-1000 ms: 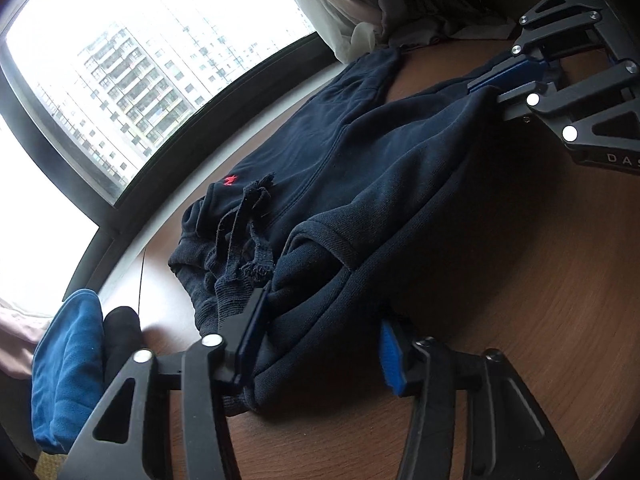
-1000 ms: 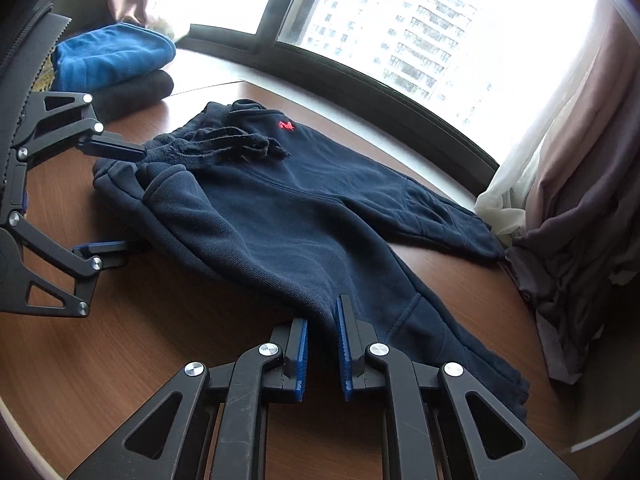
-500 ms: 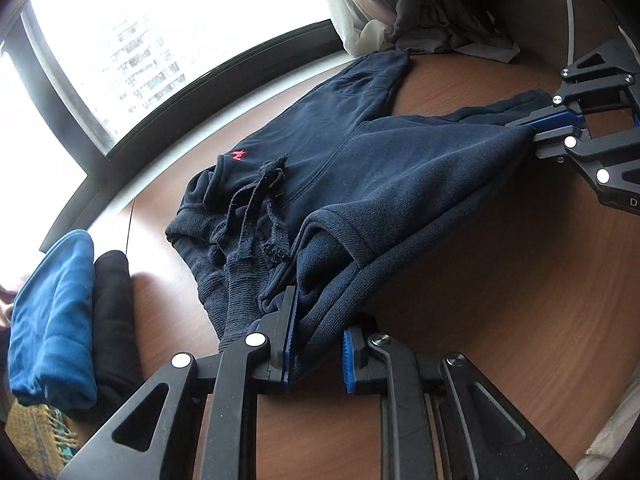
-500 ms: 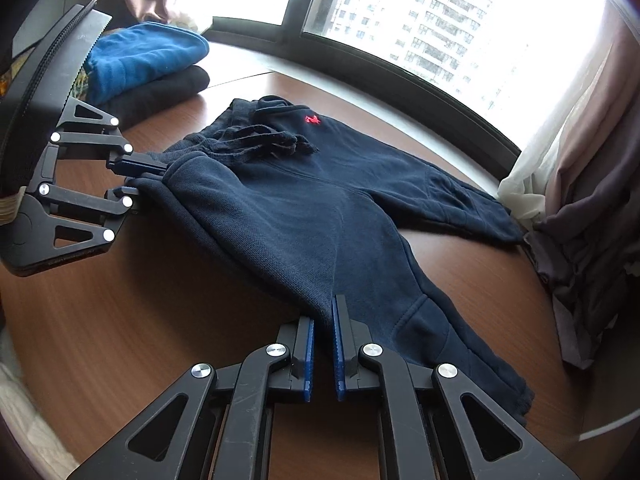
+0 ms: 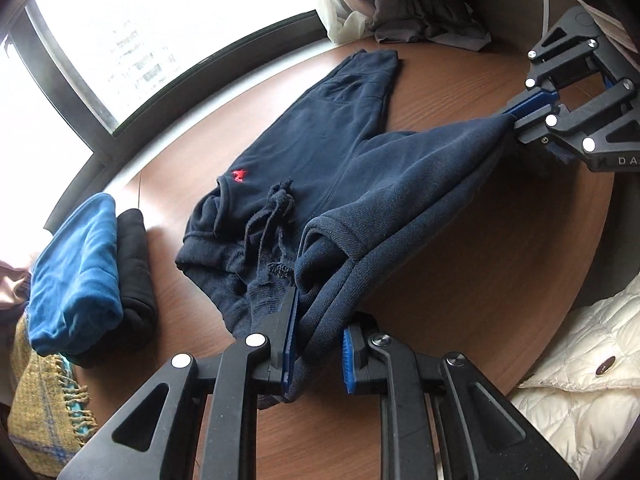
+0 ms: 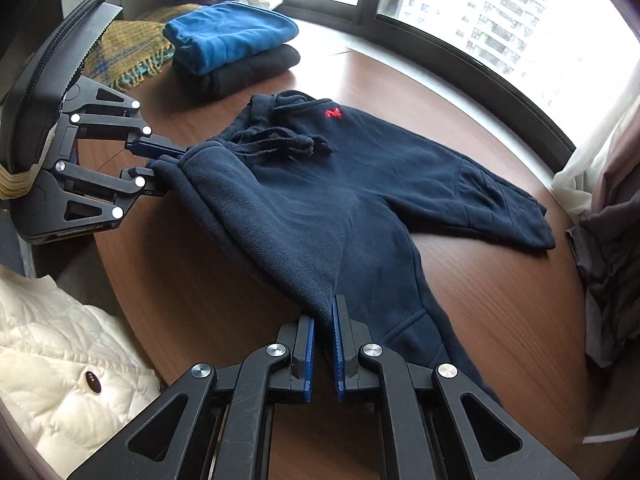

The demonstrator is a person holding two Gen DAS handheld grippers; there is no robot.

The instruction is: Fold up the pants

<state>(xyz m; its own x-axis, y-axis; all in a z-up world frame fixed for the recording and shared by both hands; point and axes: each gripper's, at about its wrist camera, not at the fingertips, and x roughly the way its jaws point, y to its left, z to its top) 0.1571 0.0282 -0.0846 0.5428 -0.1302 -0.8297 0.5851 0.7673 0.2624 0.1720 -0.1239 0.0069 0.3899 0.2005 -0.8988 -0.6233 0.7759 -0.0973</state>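
— While lying spread on the round wooden table (image 6: 500, 304), sagging between two grips — navy pants (image 6: 340, 200), waistband end bunched inside the left gripper (image 5: 316, 350).
— Clamping tight there?
— Pinching thick cloth, pads not quite meeting. Right gripper (image 6: 323, 350) nipping a leg edge, nearly closed. Sitting beyond — folded blue and black clothes (image 6: 232, 46).

We see bare table (image 6: 500, 292) right of the pants (image 6: 320, 208); folded clothes (image 6: 236, 46) crowd the far left, a curtain (image 6: 612, 240) hems the right.
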